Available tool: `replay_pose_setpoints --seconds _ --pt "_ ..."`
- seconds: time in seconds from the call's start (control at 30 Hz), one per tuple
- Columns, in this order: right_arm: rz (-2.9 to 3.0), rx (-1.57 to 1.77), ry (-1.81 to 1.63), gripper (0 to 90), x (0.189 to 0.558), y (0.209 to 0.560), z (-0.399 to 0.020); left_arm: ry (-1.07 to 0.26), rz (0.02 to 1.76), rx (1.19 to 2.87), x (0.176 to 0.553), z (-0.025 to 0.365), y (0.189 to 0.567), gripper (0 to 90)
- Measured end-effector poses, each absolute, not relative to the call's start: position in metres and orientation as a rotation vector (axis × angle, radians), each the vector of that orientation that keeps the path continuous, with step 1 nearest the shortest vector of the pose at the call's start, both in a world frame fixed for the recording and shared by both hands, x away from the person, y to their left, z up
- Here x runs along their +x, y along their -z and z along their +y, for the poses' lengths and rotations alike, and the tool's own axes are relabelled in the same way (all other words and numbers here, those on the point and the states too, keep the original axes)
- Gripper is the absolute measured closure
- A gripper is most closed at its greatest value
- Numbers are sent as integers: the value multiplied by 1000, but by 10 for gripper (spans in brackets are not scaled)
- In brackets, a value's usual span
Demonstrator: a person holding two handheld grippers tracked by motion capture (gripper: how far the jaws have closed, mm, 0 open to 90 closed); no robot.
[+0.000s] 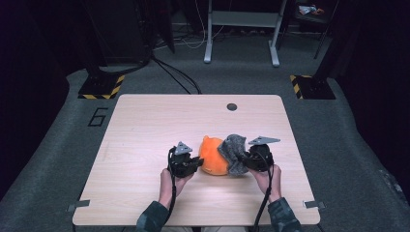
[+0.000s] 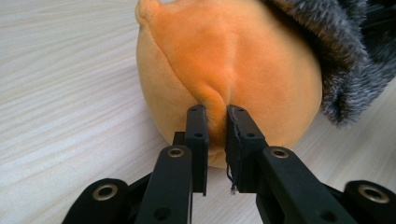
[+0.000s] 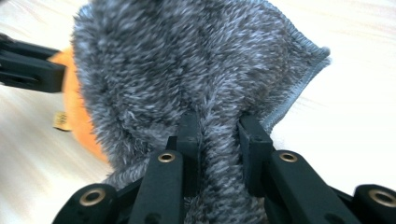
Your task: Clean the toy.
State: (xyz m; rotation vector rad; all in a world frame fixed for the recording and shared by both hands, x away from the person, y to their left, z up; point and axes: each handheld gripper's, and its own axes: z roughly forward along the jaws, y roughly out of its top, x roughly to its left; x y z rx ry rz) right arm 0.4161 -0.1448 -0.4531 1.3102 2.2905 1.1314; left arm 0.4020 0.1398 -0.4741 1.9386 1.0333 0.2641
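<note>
Two grips at mid-table: left gripper (image 1: 197, 162) pinching the orange plush (image 1: 213, 157) on its left flank, right gripper (image 1: 241, 159) clamped on the grey fuzzy cloth (image 1: 233, 151) draped over its right side.

My right hand-held gripper (image 3: 217, 135) pinches a fold of fuzzy grey fleece cloth (image 3: 187, 65) between its black jaws. Behind the cloth's left edge peeks a rounded orange plush toy (image 3: 77, 112), resting on the pale wooden table (image 3: 355, 93), with another black gripper (image 3: 28, 67) touching it.
</note>
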Motion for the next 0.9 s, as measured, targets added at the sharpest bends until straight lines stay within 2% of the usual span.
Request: replay_pose_setpoints --seconds 0.13,0.17,0.2,0.23,0.27,0.47,0.67,0.9 --pt "2284 1328 -1131 739 423 457 -144 -261 1038 1934 403 143 475 693" --pt "2284 1328 -1131 739 423 457 -144 -270 1032 1939 404 144 476 693" --pt "2285 1316 -1113 738 426 456 -143 -271 1036 1945 404 144 477 594" --pt "2285 1316 -1113 738 426 456 -143 -277 1037 1953 405 144 477 594" --pt "2289 1307 -1107 738 429 455 -142 -280 1037 1952 405 145 479 513" --pt "2296 1323 -1095 738 434 454 -141 -307 990 1991 407 147 484 410" --pt "2288 1318 -1087 739 439 456 -141 -326 912 2035 409 141 485 411" --pt "2286 1347 -1105 739 440 458 -143 -366 852 2064 406 130 488 540"
